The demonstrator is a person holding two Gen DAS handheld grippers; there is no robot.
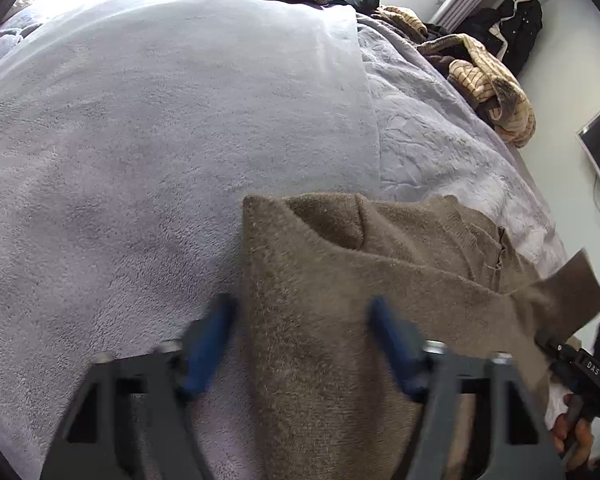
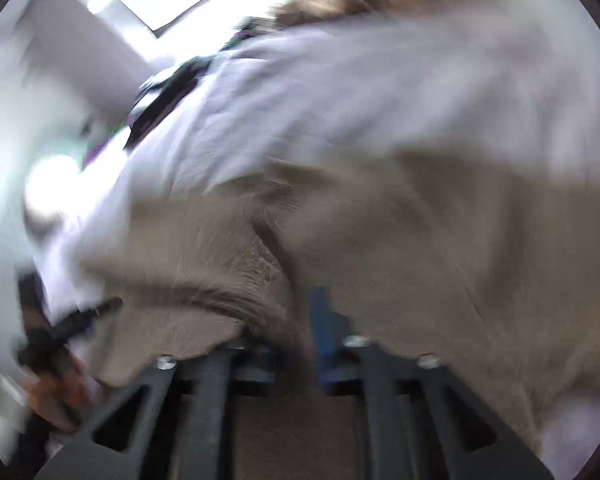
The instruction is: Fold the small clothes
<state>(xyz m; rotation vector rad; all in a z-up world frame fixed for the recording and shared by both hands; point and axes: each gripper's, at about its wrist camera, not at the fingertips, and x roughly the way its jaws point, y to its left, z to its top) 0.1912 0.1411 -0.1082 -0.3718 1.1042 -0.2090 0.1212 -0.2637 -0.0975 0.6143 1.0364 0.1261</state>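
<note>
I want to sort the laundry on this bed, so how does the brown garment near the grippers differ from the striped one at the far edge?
The brown garment is plain, one flat colour; the striped garment is tan with thin dark lines. The brown one lies mostly spread out, with a corner turned over; the striped one is bunched in a heap. The brown one sits under the left gripper; the striped one lies far off, untouched. Both rest on the lilac blanket.

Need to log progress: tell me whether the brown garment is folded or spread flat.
Partly folded: the brown garment has one layer doubled over another, with a diagonal fold edge.

"DAS" on right gripper (image 1: 580, 368)
</note>
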